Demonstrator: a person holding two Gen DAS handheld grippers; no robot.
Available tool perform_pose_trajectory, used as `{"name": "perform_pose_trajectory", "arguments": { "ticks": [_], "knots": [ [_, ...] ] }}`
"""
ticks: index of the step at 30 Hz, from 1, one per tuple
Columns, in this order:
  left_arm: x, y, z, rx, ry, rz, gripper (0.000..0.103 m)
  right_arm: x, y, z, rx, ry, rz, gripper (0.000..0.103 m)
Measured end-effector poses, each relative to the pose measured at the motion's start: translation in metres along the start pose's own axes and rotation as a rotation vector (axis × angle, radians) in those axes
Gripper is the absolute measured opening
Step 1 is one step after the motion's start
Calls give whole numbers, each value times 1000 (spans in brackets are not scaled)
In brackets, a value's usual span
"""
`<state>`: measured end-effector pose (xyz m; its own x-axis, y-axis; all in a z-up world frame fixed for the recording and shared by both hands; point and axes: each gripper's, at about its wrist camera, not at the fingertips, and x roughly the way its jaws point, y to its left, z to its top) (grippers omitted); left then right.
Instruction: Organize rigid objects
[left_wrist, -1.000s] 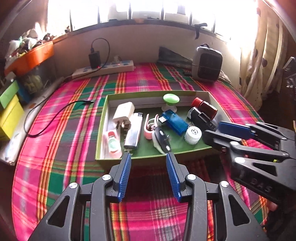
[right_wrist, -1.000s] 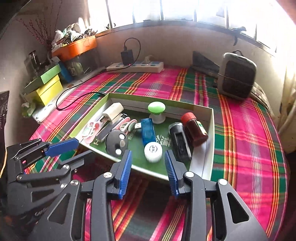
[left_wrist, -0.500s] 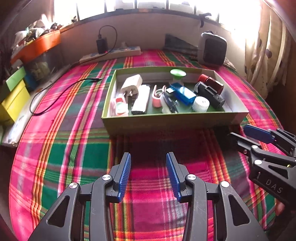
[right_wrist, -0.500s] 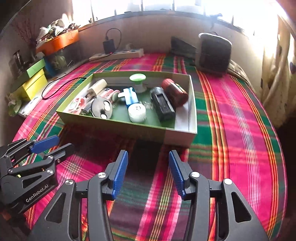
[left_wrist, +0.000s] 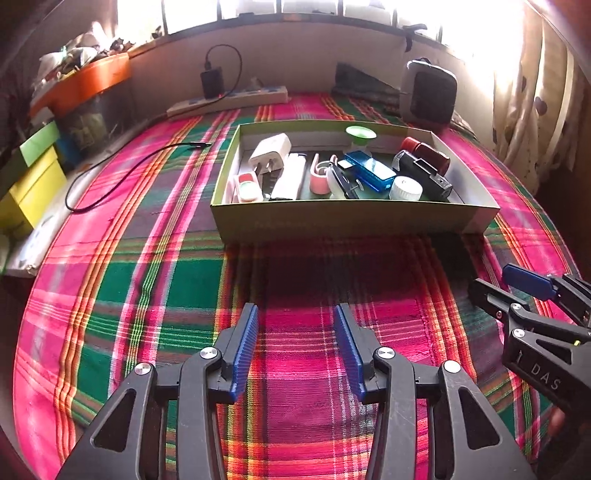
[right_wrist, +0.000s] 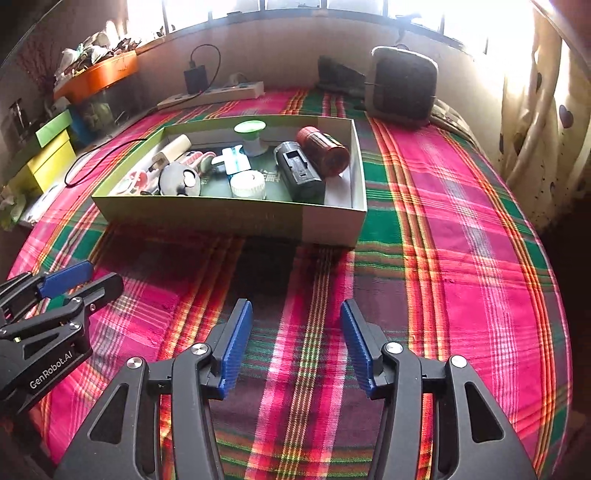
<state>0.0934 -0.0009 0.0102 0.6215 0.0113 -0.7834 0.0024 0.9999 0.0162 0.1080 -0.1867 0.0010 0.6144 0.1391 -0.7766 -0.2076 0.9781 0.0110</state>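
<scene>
One shallow green cardboard box (left_wrist: 354, 218) sits on the pink-and-green plaid cloth (left_wrist: 155, 280), w/ one of each inside: white plug adapter (left_wrist: 269, 155), white lighter (left_wrist: 290, 181), blue USB stick (left_wrist: 371, 170), white round cap (left_wrist: 405, 188), black rectangular case (right_wrist: 299, 171), red cylindrical bottle (right_wrist: 325, 149), green-topped white knob (right_wrist: 251, 136). Left gripper (left_wrist: 297, 347) & right gripper (right_wrist: 295, 343): fingers spread wide, empty, both well short of the box.
</scene>
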Motion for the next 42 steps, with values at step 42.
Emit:
{"name": "perform_pose_trajectory", "arguments": {
  "ticks": [42],
  "knots": [
    [-1,-1,-2,-16,-18,17,45,0,-3,-2,22,0,-25,65]
  ]
}}
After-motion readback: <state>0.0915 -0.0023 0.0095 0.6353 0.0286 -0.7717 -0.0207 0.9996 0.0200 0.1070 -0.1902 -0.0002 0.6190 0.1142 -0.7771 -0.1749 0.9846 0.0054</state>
